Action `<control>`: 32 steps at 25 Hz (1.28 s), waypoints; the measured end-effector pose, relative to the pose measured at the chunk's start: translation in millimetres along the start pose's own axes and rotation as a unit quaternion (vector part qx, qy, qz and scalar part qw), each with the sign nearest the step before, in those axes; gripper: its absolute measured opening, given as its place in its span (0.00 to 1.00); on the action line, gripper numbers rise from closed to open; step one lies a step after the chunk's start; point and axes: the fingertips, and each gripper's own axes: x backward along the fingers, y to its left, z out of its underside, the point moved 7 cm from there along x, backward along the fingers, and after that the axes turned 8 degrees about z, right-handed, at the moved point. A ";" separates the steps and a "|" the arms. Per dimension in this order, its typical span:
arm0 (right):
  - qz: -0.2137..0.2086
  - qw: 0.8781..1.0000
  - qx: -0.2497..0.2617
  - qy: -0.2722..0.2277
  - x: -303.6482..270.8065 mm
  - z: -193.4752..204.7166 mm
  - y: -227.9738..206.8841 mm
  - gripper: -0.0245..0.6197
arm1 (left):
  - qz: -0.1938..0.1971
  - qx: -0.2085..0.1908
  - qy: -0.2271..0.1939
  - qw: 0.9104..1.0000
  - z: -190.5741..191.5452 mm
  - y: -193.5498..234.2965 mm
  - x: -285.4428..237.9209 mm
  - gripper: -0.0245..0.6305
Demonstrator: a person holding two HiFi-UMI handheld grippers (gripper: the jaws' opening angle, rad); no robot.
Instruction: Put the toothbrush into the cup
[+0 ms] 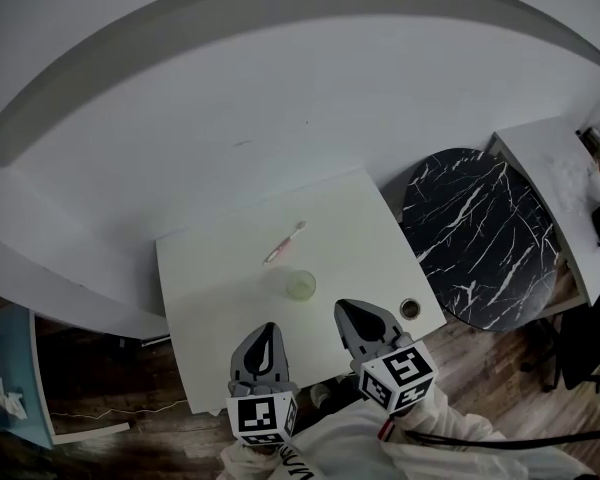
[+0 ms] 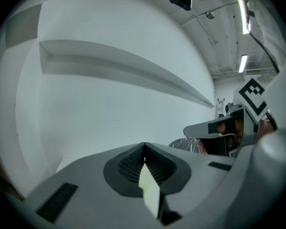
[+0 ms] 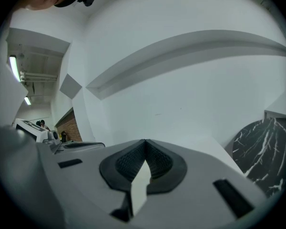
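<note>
Big white wall w/ a long curved ledge across it, filling most of the head view. Below it, a square white table, close to the wall. Right beside that, a round black marble table w/ white veins, and past it part of another white tabletop at the right edge. Dark wood floor underneath.

Next down in size: left gripper over the near edge of the white table, left of centre, tips aimed toward the wall. Jaws pressed tight together in the left gripper view, nothing pinched btwn them. Right gripper just beside it, also over the near edge, tips angled toward the cup. Same deal in the right gripper view: pads flat against each other, empty.

Then the cup: small, clear-ish w/ a greenish tint, upright on the white table, just ahead of and btwn the two grippers, touched by neither. Toothbrush lying flat on the table just behind the cup on the wall side, pink and whitish, set diagonally. Not in the cup yet, well clear of both grippers.

Smallest: a little round dark-centred thing at the table's near right corner, tbh can't tell what.
</note>
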 end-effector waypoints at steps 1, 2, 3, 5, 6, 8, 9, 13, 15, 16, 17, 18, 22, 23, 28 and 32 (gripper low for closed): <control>-0.001 1.000 -0.001 0.002 -4.1 0.0 -3.3 0.05 | -0.001 0.000 0.003 1.000 -0.1 0.8 -4.8 0.05; -0.002 1.000 -0.003 0.004 -8.3 -0.2 -7.0 0.04 | -0.002 0.001 0.005 1.000 0.0 1.5 -9.6 0.05; -0.004 1.000 -0.004 0.006 -12.9 -0.9 -11.0 0.05 | -0.004 0.002 0.008 1.000 0.0 2.1 -14.6 0.05; -0.010 1.000 -0.005 0.009 -24.1 -3.7 -19.5 0.04 | -0.010 0.005 0.014 1.000 -0.4 3.7 -25.4 0.05; -0.013 1.000 -0.005 0.010 -30.1 -5.3 -24.0 0.05 | -0.014 0.006 0.016 1.000 -0.5 4.4 -31.5 0.05; -0.020 1.000 -0.005 0.013 -40.4 -7.9 -33.7 0.05 | -0.021 0.009 0.022 1.000 0.2 4.6 -43.4 0.05; -0.023 1.000 -0.006 0.015 -44.3 -8.7 -38.5 0.05 | -0.024 0.010 0.024 0.999 0.5 3.9 -48.6 0.05; -0.033 0.999 -0.006 0.021 -55.9 -10.9 -55.9 0.05 | -0.035 0.014 0.028 0.999 1.3 0.2 -65.6 0.05; -0.037 0.999 -0.005 0.023 -60.4 -11.2 -63.5 0.05 | -0.040 0.016 0.029 0.999 2.6 -1.4 -72.8 0.05; -0.039 0.999 -0.005 0.025 -62.0 -11.5 -66.7 0.05 | -0.043 0.016 0.029 0.999 2.9 -2.3 -75.8 0.05; -0.042 0.999 -0.005 0.026 -63.1 -11.7 -69.4 0.05 | -0.046 0.016 0.029 0.998 2.8 -3.4 -78.4 0.05; -0.044 0.999 -0.005 0.027 -63.6 -11.7 -71.8 0.05 | -0.048 0.016 0.029 0.998 2.6 -4.7 -80.4 0.05; -0.046 0.998 -0.009 0.033 -65.9 -9.0 -77.1 0.05 | -0.051 0.015 0.033 0.998 3.3 -7.0 -85.4 0.05; -0.045 0.998 -0.009 0.034 -67.8 -7.6 -77.3 0.05 | -0.049 0.015 0.034 0.998 3.9 -6.0 -86.5 0.05; -0.041 0.998 -0.006 0.044 -83.0 5.7 -78.6 0.05 | -0.042 0.000 0.049 0.998 10.6 5.9 -96.8 0.05; -0.024 0.999 0.001 0.047 -96.1 11.7 -82.0 0.05 | -0.028 -0.002 0.065 0.997 24.4 22.5 -108.8 0.05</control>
